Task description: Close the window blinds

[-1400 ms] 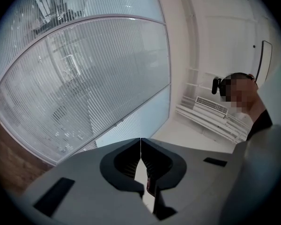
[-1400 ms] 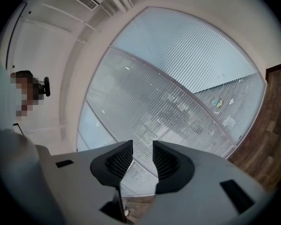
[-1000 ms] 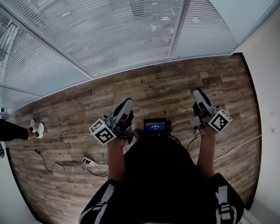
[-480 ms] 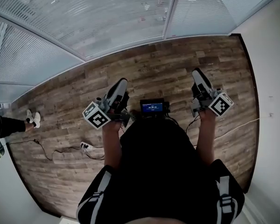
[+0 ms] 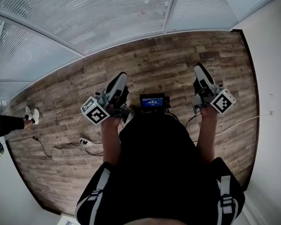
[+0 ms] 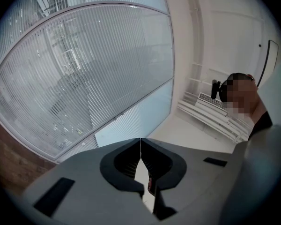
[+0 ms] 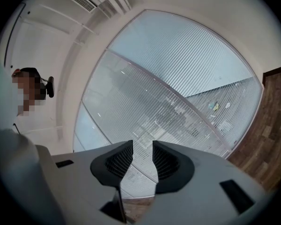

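White window blinds [image 5: 107, 13] cover the glass wall along the top of the head view, slats down, with a white mullion [image 5: 172, 6] between panels. The same blinds [image 6: 84, 78] fill the left gripper view and the blinds [image 7: 178, 93] fill the right gripper view, well away from both tools. My left gripper [image 5: 122, 80] is held at waist height over the wood floor; its jaws [image 6: 140, 142] meet at the tips with nothing between them. My right gripper [image 5: 198, 71] points at the window, and its jaws [image 7: 143, 149] stand apart and empty.
A small screen [image 5: 152, 101] sits at my waist between the grippers. A cable and power strip [image 5: 85, 143] lie on the wood floor [image 5: 168, 55] at the left. Another person's white shoes [image 5: 32, 114] are at the far left. A white wall [image 5: 271, 78] bounds the right side.
The view has shifted back from the window, with less blind and more floor showing. Both grippers sit a little higher in the frame; their jaws look unchanged.
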`<state>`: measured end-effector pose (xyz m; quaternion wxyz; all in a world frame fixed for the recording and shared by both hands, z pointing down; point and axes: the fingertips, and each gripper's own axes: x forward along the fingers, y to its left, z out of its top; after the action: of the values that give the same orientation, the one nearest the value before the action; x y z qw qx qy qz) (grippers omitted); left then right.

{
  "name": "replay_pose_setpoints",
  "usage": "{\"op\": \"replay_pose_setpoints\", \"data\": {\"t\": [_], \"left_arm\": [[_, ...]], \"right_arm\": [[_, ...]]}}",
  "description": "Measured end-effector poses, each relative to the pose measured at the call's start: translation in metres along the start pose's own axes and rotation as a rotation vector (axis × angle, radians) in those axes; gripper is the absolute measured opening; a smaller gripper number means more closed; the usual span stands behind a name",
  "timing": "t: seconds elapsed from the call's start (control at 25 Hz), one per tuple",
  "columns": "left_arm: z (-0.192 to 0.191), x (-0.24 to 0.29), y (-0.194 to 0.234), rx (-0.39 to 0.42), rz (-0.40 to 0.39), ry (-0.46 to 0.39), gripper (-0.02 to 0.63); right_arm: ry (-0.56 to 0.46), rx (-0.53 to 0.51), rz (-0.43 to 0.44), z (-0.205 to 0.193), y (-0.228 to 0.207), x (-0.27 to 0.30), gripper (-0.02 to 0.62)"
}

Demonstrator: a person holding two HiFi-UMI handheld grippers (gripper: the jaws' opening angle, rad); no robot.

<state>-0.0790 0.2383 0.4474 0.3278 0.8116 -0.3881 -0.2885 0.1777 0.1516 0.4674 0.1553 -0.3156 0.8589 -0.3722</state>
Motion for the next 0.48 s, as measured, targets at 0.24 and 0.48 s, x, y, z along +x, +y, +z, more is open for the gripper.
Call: {"op": "replay_pose_setpoints", "data": {"t": [0.24, 0.48], "left_arm": [[-0.0025, -0.0016, 0.0024, -0.002, -0.002, 0.000, 0.002], [-0.0020, -0.0010, 0.0028, -0.002, -0.006, -0.002, 0.002]], "right_arm": [[-0.002, 0.007, -0.007, -0.0040, -0.0040, -0.0026, 0.133], [0.002, -0.003, -0.013, -0.0035, -0.0039, -0.0027, 0.132]]}}
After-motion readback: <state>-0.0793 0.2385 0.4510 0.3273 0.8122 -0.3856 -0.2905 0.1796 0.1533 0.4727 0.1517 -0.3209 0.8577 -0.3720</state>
